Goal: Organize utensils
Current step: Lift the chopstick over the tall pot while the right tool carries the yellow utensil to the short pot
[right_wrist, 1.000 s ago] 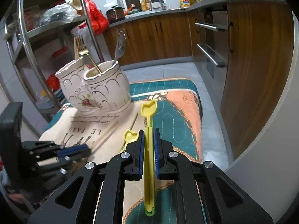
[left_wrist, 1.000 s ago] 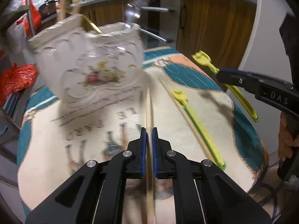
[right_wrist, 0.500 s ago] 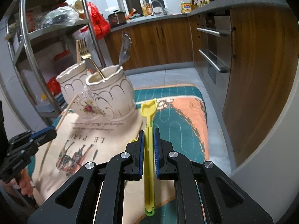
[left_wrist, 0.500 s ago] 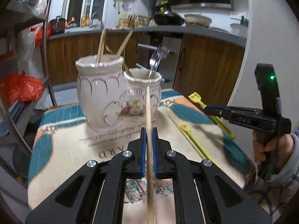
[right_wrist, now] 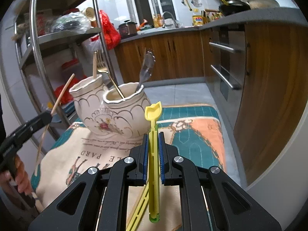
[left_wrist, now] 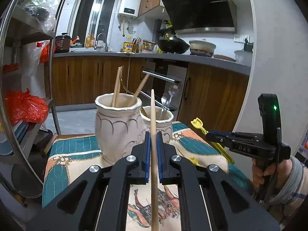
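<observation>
My left gripper [left_wrist: 153, 134] is shut on a wooden chopstick [left_wrist: 153, 115], held raised and pointing at a white double ceramic utensil holder [left_wrist: 117, 132]. The near pot holds chopsticks [left_wrist: 117, 88]; the far pot [left_wrist: 163, 123] holds metal cutlery [left_wrist: 166, 100]. My right gripper [right_wrist: 153, 134] is shut on a yellow plastic utensil [right_wrist: 153, 113], held above the cloth in front of the holder [right_wrist: 123, 115]. In the right wrist view, the left gripper [right_wrist: 49, 116] with its chopstick [right_wrist: 61, 94] is at the left. A second yellow utensil [right_wrist: 138, 207] lies on the cloth below.
The holder stands on a patterned cloth [left_wrist: 77, 152] over a small table. A steel shelf rack [right_wrist: 38, 44] stands at the left, wooden kitchen cabinets [right_wrist: 259, 77] at the right and behind. The right gripper [left_wrist: 208, 135] shows at the right in the left wrist view.
Both grippers rose from the cloth with their utensils. The left one pulled back and up, so the holder looks smaller and lower. The right one lifted slightly.
</observation>
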`<state>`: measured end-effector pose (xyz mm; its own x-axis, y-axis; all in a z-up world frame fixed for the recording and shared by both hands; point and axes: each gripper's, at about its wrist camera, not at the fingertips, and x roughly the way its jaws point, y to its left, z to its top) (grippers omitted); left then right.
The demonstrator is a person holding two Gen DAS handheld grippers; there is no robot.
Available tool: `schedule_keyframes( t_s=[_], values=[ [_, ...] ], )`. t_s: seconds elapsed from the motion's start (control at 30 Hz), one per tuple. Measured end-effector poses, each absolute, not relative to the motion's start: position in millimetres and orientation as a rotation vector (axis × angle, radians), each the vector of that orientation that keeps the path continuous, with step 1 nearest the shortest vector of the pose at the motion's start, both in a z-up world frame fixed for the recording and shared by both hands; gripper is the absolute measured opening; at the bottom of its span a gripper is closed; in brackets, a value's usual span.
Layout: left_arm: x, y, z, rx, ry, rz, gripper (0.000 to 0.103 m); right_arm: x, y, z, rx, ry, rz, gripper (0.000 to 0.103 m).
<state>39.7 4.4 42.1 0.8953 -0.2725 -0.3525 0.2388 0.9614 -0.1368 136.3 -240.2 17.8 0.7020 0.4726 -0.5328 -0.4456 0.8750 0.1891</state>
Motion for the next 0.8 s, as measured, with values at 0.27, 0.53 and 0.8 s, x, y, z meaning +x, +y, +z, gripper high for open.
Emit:
schedule_keyframes(
  t_s=[0.27,0.53,0.8],
  values=[
    [47,23,51,-0.117,0.335,-0.268,0.006,138,-230,23,0.055,0.576,0.526,0.011],
    [56,33,66,-0.114,0.287,-0.270,0.006,137,-223,30,0.066,0.538,0.535,0.011],
    [67,42,86,-0.125,0.219,-0.277,0.006,141,-222,39,0.086,0.493,0.524,0.011]
  ],
)
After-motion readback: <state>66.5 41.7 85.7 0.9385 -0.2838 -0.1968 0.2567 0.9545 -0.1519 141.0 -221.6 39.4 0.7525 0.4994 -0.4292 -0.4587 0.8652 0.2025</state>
